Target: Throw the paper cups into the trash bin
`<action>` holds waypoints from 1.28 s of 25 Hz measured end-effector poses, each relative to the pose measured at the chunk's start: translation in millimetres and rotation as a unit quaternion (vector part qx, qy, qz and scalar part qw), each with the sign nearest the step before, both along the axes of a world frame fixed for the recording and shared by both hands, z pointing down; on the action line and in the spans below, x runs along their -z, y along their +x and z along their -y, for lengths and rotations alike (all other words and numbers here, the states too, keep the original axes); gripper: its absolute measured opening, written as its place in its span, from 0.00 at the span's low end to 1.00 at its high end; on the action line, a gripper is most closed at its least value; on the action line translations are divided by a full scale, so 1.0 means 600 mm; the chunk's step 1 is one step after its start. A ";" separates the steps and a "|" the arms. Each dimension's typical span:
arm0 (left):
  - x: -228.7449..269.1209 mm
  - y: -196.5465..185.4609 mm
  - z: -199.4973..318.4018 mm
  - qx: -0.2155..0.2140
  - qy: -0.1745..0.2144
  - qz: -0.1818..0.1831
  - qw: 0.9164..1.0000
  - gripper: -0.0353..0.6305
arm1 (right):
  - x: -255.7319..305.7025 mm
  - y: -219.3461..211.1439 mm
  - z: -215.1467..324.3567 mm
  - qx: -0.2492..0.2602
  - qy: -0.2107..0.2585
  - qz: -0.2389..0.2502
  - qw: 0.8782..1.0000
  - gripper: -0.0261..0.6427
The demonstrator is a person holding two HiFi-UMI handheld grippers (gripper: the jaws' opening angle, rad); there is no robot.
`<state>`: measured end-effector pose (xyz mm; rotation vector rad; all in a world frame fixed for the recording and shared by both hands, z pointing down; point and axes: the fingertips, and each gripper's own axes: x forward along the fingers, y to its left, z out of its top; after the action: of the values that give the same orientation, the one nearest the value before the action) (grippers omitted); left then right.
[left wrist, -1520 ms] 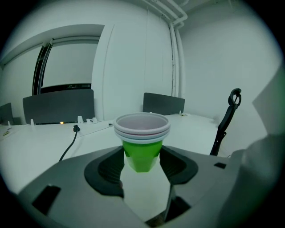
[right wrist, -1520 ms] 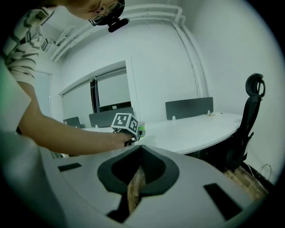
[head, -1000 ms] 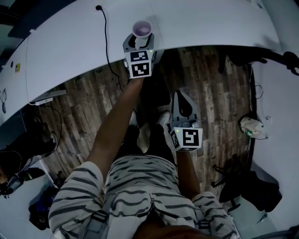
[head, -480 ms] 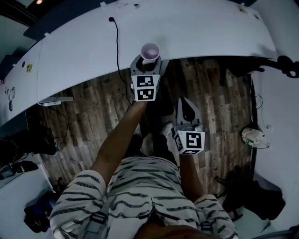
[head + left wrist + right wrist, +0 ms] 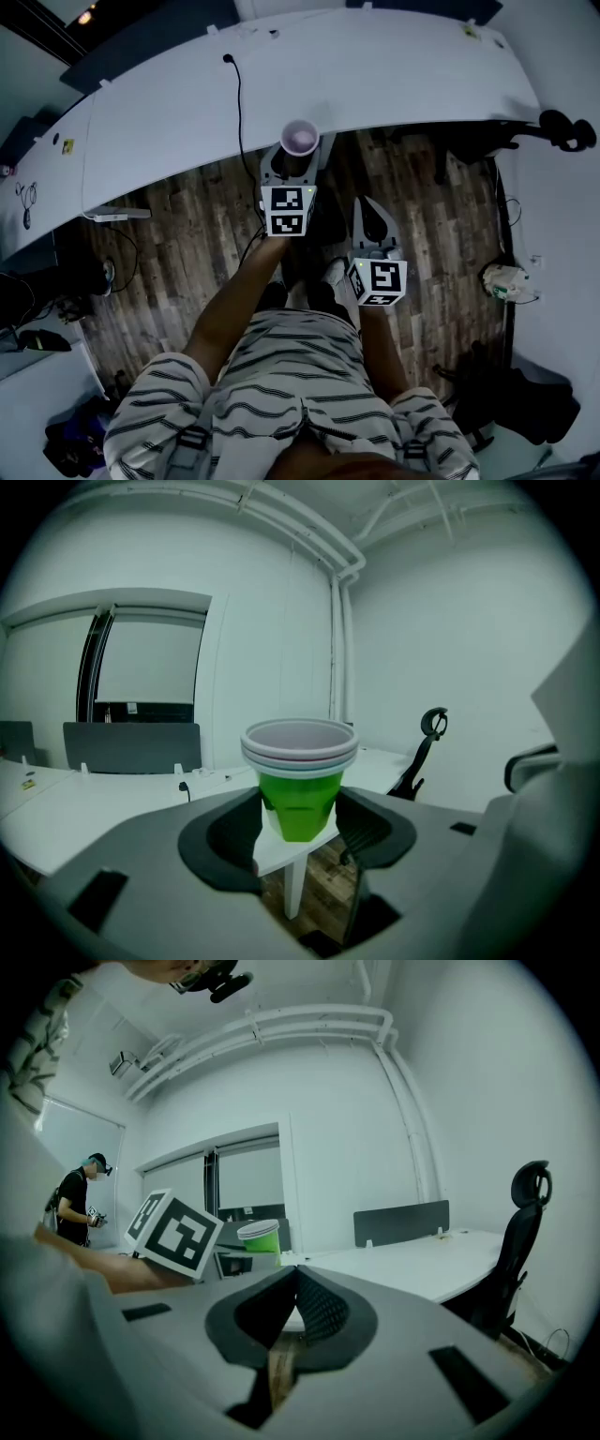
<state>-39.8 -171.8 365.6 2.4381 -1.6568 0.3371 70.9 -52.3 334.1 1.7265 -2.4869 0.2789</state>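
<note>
Shift: paper cups (image 5: 300, 138), earlier over the desk (image 5: 403, 80), now at its edge above wood floor (image 5: 183, 230).
Left gripper (image 5: 300, 810): pinching the upright green stack.
Right gripper (image 5: 292, 1299): jaws pressed together, empty.
Nearby: black cable (image 5: 239, 103) on desk.

Left gripper (image 5: 298, 157) with paper cups (image 5: 300, 137) drawn back, off table (image 5: 403, 75) edge
</note>
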 end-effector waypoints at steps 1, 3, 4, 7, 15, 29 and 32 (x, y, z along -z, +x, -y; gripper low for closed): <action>0.004 0.000 -0.007 -0.001 0.002 -0.003 1.000 0.45 | 0.002 0.001 -0.002 -0.001 0.002 0.001 1.000 0.05; 0.012 0.000 -0.020 -0.002 0.005 -0.009 1.000 0.45 | 0.006 0.002 -0.006 -0.002 0.004 0.003 1.000 0.05; 0.017 -0.001 -0.026 -0.003 0.007 -0.012 1.000 0.45 | 0.007 0.002 -0.007 -0.003 0.005 0.003 1.000 0.05; 0.030 -0.003 -0.045 -0.007 0.012 -0.013 1.000 0.45 | 0.011 0.002 -0.013 -0.003 0.005 0.006 1.000 0.05; 0.046 0.008 -0.100 -0.034 0.017 -0.002 0.999 0.45 | 0.019 0.012 -0.021 -0.011 0.015 -0.007 1.000 0.05; 0.002 0.017 -0.166 -0.052 -0.013 0.006 0.999 0.44 | -0.009 0.009 -0.033 -0.003 -0.003 -0.009 1.000 0.06; -0.018 0.023 -0.176 -0.055 -0.028 0.006 0.998 0.44 | -0.029 0.011 -0.035 -0.001 -0.017 -0.010 1.000 0.05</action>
<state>-25.7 -65.9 376.4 2.4958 -1.5007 0.4086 77.2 -31.0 351.4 1.7111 -2.4520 0.3022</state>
